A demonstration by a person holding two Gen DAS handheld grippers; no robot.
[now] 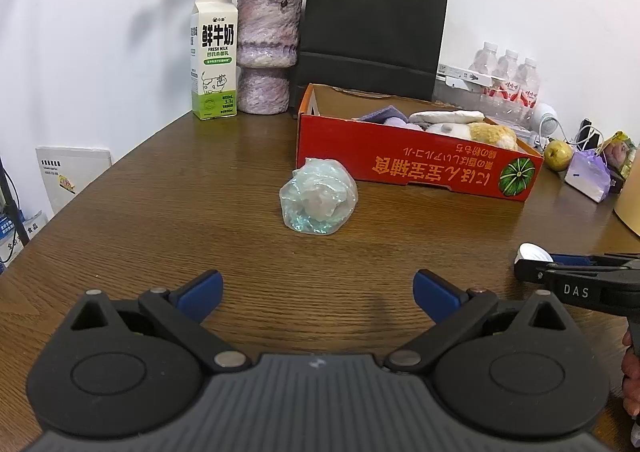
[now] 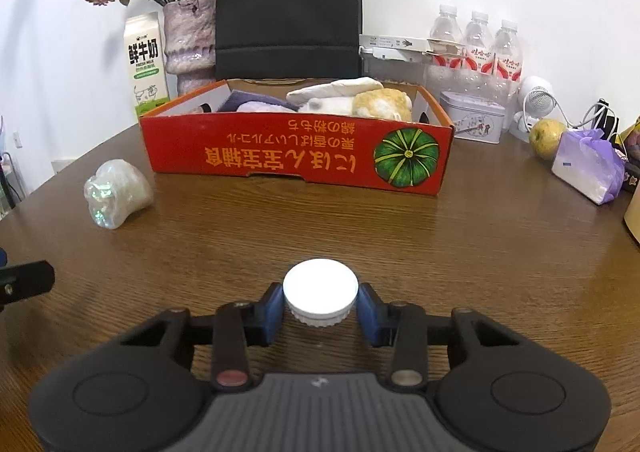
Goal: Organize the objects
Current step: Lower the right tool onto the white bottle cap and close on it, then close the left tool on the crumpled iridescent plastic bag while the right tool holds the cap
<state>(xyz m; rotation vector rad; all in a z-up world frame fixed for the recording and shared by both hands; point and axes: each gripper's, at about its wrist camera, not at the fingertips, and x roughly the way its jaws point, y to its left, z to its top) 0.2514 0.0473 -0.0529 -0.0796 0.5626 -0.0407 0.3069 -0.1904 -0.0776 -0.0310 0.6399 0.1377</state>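
Right tongs [image 2: 320,308] clamp white cap [image 2: 320,288], angled downward.

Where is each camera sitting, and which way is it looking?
Left wrist: sits on the left claw, open over the wooden table, facing the shiny wrapped bundle; the right claw shows at its right edge.
Right wrist: sits on the right claw, facing the red box; its blue pads are around a white cap.
Both see the box, bundle, milk carton and black bag.

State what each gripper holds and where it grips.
Right gripper pinches the white cap by its opposite sides. Left gripper is open, holding nothing.
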